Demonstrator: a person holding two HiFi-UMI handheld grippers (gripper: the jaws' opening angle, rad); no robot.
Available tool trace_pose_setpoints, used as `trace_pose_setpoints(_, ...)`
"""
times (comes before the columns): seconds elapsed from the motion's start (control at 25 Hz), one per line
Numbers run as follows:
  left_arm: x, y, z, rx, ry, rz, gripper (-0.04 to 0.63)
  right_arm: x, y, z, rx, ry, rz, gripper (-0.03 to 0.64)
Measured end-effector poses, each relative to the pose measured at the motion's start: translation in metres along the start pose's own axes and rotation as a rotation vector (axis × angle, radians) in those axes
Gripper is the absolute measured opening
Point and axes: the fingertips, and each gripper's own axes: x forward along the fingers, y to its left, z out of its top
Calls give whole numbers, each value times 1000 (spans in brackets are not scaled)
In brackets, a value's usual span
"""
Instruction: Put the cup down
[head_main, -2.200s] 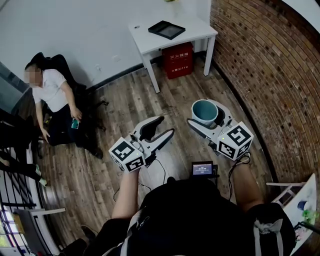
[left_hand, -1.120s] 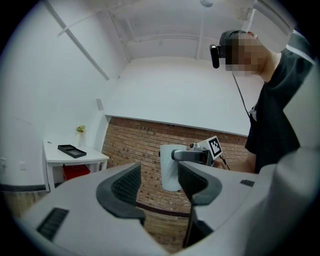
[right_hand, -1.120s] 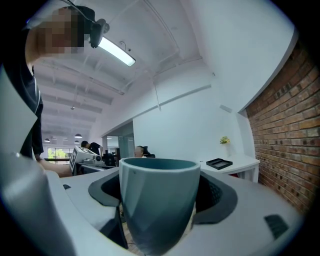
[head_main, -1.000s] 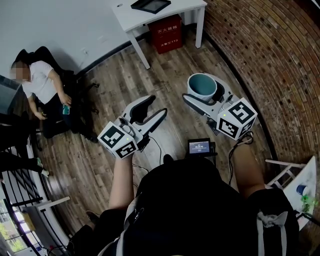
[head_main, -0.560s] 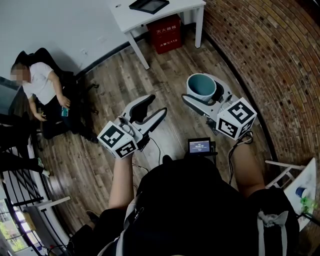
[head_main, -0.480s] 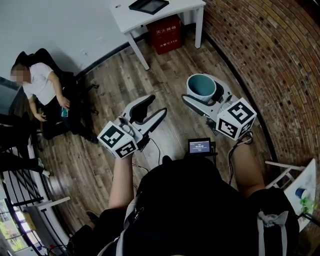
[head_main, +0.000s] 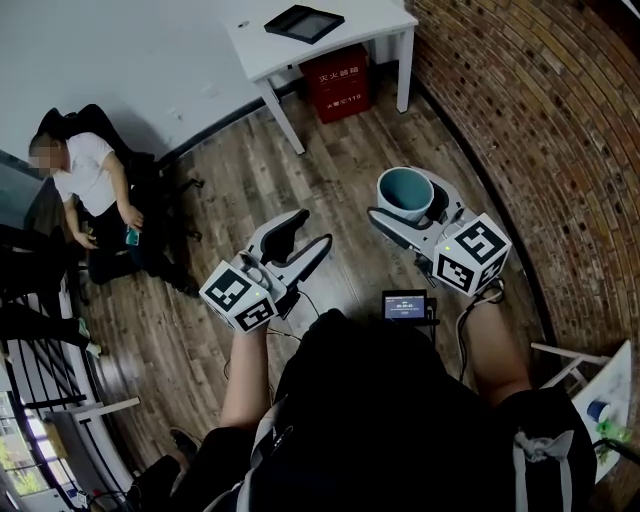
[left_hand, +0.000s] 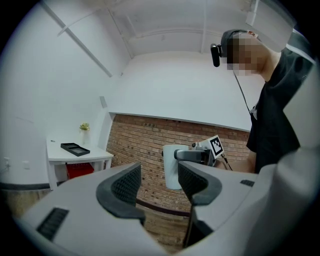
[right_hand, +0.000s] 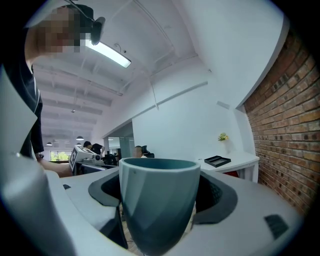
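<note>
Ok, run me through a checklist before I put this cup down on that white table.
1. Cup gripped by right claw, pads on both sides: ok.
2. Cup upright, rim up: ok.
3. Left claw open and empty: ok.
4. White table has bare top beside the black tray: ok.
5. Cup above the table: not ok. It is over the wood floor, and the table stands farther ahead.

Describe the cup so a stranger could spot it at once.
Start at the brick wall on the right of the head view. Beside it, over the wood floor, the right gripper clamps the cup upright. It is teal and tapered; the left gripper holds nothing.
</note>
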Motion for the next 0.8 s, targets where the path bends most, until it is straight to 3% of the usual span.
trace_pose_setpoints(0.36, 11, 62, 6, -22, -31, 17, 238, 34, -35, 0, -5, 6, -39, 400)
trace_pose_setpoints(0.8, 64, 229, 54, -33, -81, -52, 239, 166, -133, 44, -30, -14, -126, 400)
